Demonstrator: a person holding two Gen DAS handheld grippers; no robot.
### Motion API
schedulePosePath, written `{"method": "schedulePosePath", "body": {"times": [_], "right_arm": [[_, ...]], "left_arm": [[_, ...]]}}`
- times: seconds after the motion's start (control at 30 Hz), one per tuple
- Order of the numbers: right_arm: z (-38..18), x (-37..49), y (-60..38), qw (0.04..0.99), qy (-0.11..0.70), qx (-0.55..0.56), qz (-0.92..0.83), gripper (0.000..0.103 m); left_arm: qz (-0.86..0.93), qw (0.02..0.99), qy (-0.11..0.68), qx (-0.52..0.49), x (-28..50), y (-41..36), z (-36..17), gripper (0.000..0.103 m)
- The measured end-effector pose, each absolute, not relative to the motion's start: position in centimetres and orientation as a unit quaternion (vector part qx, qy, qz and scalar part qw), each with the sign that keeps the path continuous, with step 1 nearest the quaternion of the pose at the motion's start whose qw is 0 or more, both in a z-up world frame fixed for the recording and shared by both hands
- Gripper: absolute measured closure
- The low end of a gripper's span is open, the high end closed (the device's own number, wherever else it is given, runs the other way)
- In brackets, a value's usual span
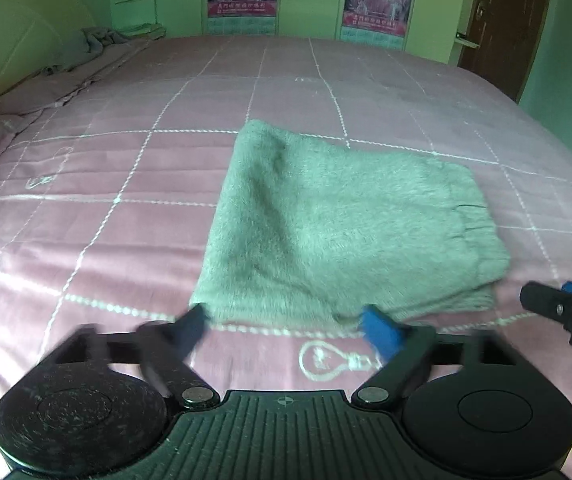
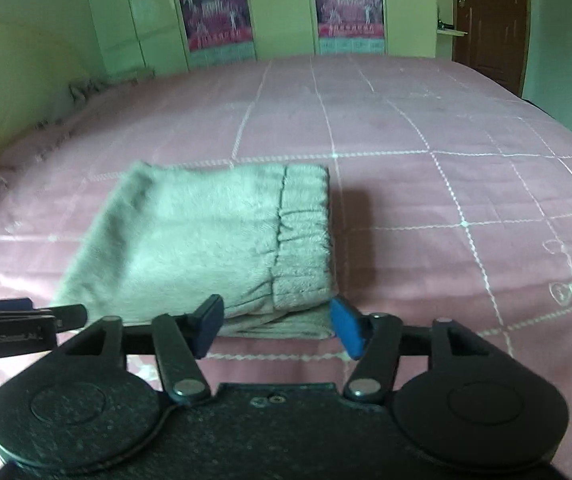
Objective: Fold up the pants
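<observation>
Only the right view shows the pants [image 2: 206, 240] waistband seam clearly, on the right end; long axis runs left-right. Both grippers, left [image 1: 289, 326] and right [image 2: 278, 326], gape empty at the near edge on the bed [image 2: 445, 184].

The pants [image 1: 337, 224] are fuzzy, matt fleece cloth. The bedspread [image 1: 126, 208] at nine o'clock is smooth stitched fabric with a faint sheen. The left gripper [image 1: 289, 326] is matt black plastic.

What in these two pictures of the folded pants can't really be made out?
- Underside and inner layers of the pants: hidden by the top fold, both views.
- Left gripper: finger tips motion-blurred in the left wrist view.
- Posters on the wardrobe: print blurred, too small.
- Bedspread near edge: covered by the right gripper.
</observation>
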State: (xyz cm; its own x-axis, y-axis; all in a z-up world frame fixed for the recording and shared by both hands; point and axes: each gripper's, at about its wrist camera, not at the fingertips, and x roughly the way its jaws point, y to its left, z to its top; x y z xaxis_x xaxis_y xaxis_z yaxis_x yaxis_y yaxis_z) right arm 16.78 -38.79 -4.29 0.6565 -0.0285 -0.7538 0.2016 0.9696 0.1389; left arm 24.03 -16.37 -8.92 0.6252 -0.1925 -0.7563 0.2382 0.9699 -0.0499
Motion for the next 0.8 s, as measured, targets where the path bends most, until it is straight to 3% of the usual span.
{"method": "schedulePosePath", "body": {"times": [0.67, 0.8], "right_arm": [[2.0, 4.9, -34.8, 0.902, 0.404, 0.151, -0.024, 0.014], [4.6, 3.2, -34.2, 0.914, 0.38, 0.142, -0.033, 0.011]], "left_arm": [[-0.056, 0.932, 0.333, 0.134, 9.9, -14.3, 0.4, 0.0], [-0.069, 0.936, 0.329, 0.107, 7.8, -13.4, 2.3, 0.0]]}}
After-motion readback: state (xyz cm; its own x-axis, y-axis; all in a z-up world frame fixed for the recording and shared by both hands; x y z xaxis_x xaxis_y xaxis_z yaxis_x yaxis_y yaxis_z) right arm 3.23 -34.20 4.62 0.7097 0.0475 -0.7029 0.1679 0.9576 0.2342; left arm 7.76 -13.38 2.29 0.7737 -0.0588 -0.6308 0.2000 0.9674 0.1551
